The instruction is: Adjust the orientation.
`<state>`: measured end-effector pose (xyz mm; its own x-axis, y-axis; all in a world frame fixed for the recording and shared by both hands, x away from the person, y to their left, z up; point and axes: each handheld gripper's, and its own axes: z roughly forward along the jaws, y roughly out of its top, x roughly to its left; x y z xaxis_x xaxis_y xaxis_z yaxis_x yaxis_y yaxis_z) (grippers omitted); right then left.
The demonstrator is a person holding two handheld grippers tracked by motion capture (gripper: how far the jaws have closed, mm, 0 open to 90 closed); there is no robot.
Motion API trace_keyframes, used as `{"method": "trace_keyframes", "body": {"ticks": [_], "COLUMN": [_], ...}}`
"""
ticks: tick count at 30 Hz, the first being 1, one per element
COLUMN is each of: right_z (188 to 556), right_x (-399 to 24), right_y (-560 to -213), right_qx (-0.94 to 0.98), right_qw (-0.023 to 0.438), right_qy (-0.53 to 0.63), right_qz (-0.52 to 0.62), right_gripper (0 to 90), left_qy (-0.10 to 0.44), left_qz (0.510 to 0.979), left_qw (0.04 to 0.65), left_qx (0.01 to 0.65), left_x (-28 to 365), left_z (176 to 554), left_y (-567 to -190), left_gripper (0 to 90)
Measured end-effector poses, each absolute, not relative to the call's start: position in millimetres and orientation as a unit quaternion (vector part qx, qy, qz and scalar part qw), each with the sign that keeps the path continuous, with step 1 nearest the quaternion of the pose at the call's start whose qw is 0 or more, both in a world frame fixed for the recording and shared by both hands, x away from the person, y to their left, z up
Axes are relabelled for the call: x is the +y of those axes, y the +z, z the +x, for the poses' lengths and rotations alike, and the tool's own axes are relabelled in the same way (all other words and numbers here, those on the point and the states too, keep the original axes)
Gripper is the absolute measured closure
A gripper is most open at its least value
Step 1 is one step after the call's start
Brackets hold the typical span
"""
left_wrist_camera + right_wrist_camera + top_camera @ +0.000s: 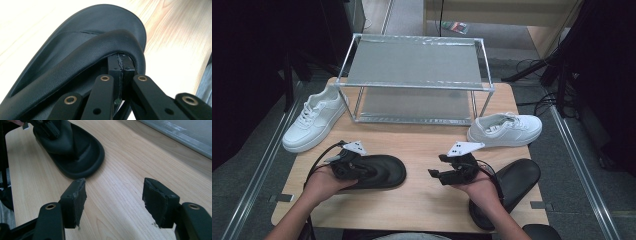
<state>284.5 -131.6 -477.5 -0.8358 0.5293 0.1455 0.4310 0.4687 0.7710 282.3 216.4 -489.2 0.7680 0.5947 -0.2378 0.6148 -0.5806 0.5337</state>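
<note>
A black slipper (384, 172) lies on the wooden table (422, 200) at the front left. My left gripper (356, 167) is shut on its strap. In the left gripper view the two jaws (121, 63) meet under the strap's (82, 53) edge, with the sole (87, 22) behind. My right gripper (437, 166) hovers open over the table's middle front, with only bare wood between its pads (115, 195). The right gripper view looks toward the held slipper (77, 155) and the left gripper (46, 126) beyond it. A second black slipper (517, 180) lies at the front right, partly under my right hand.
A metal two-shelf rack (414, 75) stands at the table's back. One white sneaker (314, 120) sits at the left edge beside the rack, another (507, 130) at the right in front of it. Cables trail from both grippers.
</note>
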Motion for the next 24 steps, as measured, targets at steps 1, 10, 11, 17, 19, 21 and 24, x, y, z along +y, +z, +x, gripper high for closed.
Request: {"method": "trace_keyframes", "body": {"ticks": [1,10,11,17,19,21,24], "right_z": [284.5,279.3,278.8,276.1,274.9,274.2,271.6], "right_x": [-131.6,-142.3,-143.3,-148.5,-151.1,-151.9,-155.6], "right_y": [-477.5,-477.4,-477.4,-477.4,-477.6,-477.8,-478.2], "right_qx": [0.855,0.849,0.848,0.844,0.843,0.842,0.840], "right_qw": [0.057,0.069,0.072,0.075,0.079,0.079,0.080], "right_qy": [0.432,0.431,0.431,0.432,0.431,0.431,0.430], "right_qz": [0.281,0.299,0.300,0.308,0.311,0.314,0.321], "right_gripper": [36.8,36.9,36.9,37.0,37.0,37.0,37.2], "left_qy": [-0.016,-0.021,-0.021,-0.024,-0.029,-0.028,-0.029], "left_qz": [0.889,0.891,0.891,0.895,0.898,0.897,0.902], "left_qw": [0.307,0.318,0.318,0.326,0.328,0.330,0.331], "left_qx": [0.340,0.323,0.323,0.304,0.293,0.292,0.276], "left_x": [216.4,178.0,178.0,149.5,135.6,130.8,112.3], "left_z": [282.3,300.4,300.4,313.0,318.6,319.6,324.9], "left_y": [-489.2,-488.6,-488.6,-487.0,-487.6,-487.7,-488.1], "left_gripper": [90.0,90.0,90.0,90.0,90.0,90.0,90.0]}}
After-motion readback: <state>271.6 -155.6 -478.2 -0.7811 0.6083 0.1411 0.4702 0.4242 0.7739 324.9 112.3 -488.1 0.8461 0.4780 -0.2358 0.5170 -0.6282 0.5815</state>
